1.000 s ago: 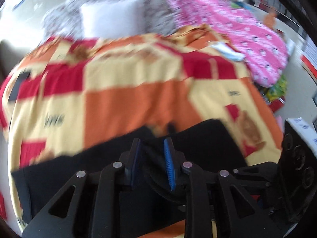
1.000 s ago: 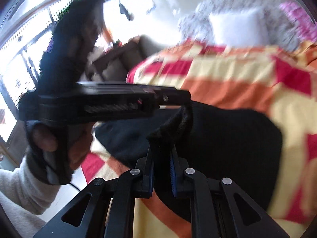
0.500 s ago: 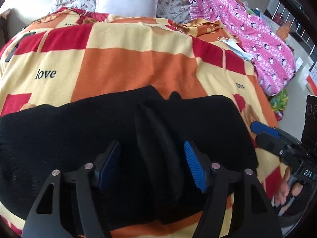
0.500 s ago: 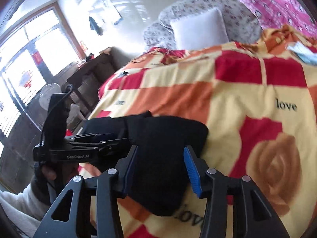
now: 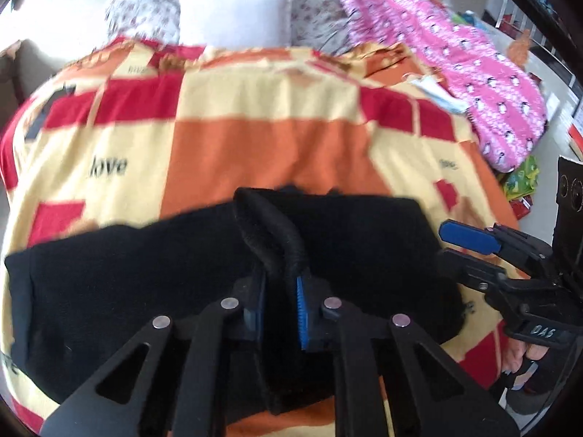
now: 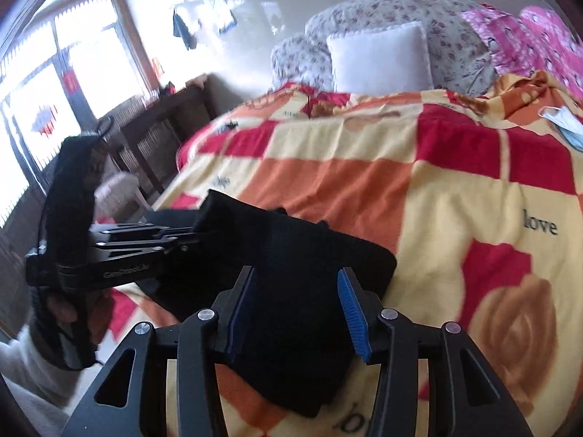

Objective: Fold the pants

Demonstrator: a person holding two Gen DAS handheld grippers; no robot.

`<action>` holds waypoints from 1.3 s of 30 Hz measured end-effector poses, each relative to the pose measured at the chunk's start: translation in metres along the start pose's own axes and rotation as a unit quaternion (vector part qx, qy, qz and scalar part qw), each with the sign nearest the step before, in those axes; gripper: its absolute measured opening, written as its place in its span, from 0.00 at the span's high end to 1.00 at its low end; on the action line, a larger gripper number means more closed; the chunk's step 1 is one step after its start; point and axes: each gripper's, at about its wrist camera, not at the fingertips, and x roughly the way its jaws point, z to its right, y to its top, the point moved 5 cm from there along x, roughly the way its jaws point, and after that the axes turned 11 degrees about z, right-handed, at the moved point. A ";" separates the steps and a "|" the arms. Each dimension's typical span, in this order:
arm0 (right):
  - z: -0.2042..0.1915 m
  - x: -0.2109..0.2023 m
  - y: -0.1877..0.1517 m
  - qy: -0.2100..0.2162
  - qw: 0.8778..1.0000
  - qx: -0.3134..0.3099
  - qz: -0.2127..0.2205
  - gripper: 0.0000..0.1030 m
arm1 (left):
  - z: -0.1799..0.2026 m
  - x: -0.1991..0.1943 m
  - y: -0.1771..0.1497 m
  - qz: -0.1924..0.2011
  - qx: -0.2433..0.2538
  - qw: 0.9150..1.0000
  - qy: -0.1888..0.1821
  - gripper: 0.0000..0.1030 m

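Black pants [image 5: 153, 273] lie across the near edge of a bed covered by an orange, red and yellow checked blanket [image 5: 262, 145]. My left gripper [image 5: 280, 309] is shut on a raised fold of the pants. My right gripper [image 6: 297, 313] is open just above the right end of the pants [image 6: 302, 255], with black cloth between its blue pads but not pinched. It also shows in the left wrist view [image 5: 459, 247] at the right end of the pants. The left gripper shows in the right wrist view [image 6: 186, 238], gripping the cloth.
A white pillow [image 5: 233, 14] and a flowered cushion [image 6: 448, 29] sit at the head of the bed. A pink patterned quilt [image 5: 473, 73] lies on the far right. A face mask [image 6: 564, 123] lies on the blanket. A dark wooden cabinet [image 6: 160, 127] and windows stand to the left.
My left gripper was open over the fold half a second ago and has shut on it. My right gripper let go of the pants between one second and half a second ago and stays open.
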 end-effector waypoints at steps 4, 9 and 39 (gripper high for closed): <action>-0.006 0.028 -0.014 -0.033 0.998 -0.041 -0.029 0.54 | 0.001 0.002 -0.007 0.012 0.009 1.000 0.021 0.82; -0.013 0.019 -0.008 -0.037 0.997 -0.054 -0.030 0.53 | 0.000 -0.005 -0.009 0.029 0.016 0.998 0.048 0.61; -0.087 0.072 -0.017 -0.015 0.990 -0.123 -0.070 0.46 | -0.073 -0.071 -0.019 0.097 -0.055 0.984 0.140 0.29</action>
